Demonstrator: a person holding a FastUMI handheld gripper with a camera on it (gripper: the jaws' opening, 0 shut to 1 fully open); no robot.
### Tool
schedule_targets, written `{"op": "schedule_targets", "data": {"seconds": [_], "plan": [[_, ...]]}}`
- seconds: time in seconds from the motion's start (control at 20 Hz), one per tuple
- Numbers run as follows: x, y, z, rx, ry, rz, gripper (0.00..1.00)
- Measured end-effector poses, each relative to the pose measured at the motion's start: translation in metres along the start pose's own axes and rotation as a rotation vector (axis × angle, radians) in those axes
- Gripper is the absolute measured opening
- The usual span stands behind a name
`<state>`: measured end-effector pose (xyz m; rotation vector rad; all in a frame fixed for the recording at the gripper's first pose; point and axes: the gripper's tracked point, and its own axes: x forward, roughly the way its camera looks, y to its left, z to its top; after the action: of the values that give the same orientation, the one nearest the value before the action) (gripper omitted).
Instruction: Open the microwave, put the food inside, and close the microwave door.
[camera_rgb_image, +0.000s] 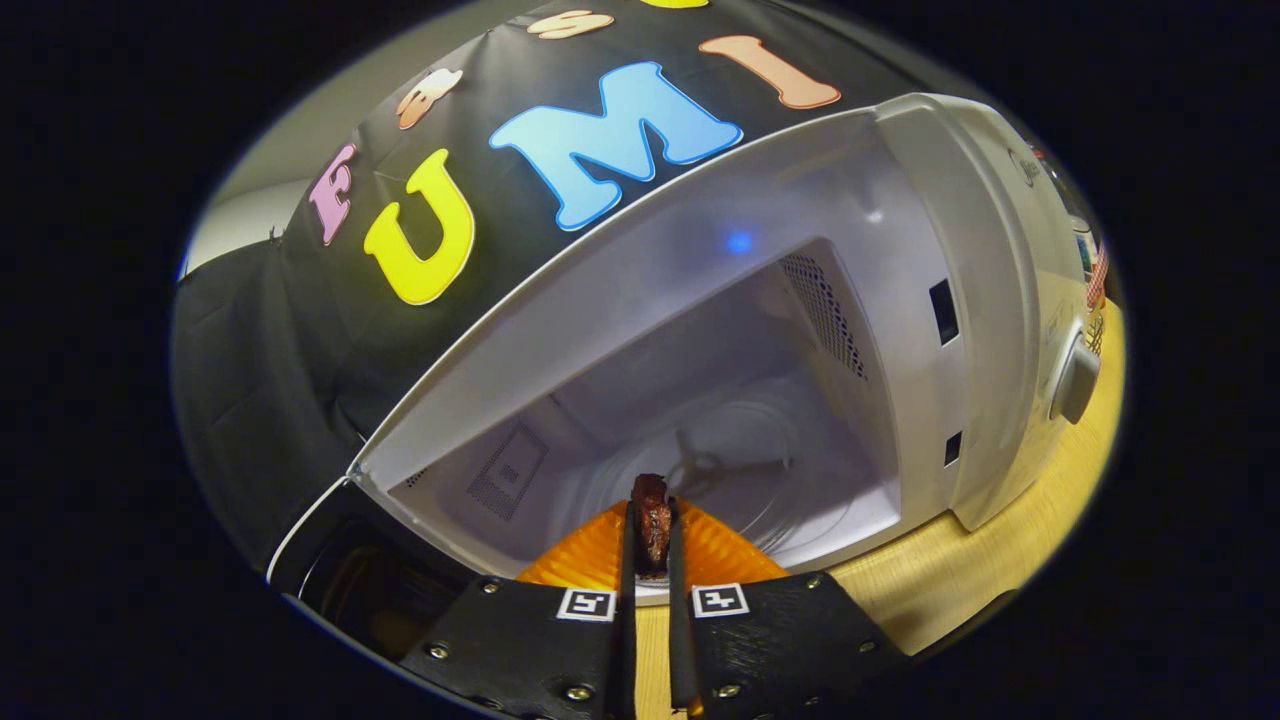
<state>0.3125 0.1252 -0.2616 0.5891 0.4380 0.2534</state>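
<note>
A white, boxy microwave oven (985, 300) stands on a pale wooden tabletop with its dark-windowed door (340, 575) swung fully open to the left, baring a pale grey cavity. On the cavity floor lies a clear round glass turntable (740, 470), with perforated vent panels on the left and right inner walls. A round knob sits on the control panel at the right of the front face. A dark brown, glossy chunk of food (652, 525) stands upright, pinched between the two closed fingers of the gripper (650, 545), at the near lip of the cavity. Just beneath it lies an orange ribbed plastic plate (720, 555), at the cavity's threshold.
</note>
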Motion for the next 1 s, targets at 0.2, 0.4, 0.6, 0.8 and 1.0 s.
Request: {"op": "schedule_targets", "data": {"seconds": [0.2,0.4,0.6,0.8,1.0], "plan": [[0.013,-0.027,0.000,-0.094,-0.014,-0.110,0.28],[0.017,-0.042,0.005,-0.225,-0.022,-0.194,0.64],[0.009,-0.027,0.012,-0.264,-0.046,-0.162,0.64],[-0.017,-0.006,0.014,-0.306,-0.033,-0.124,0.64],[-0.063,0.025,0.024,-0.363,-0.055,-0.069,0.64]]}}
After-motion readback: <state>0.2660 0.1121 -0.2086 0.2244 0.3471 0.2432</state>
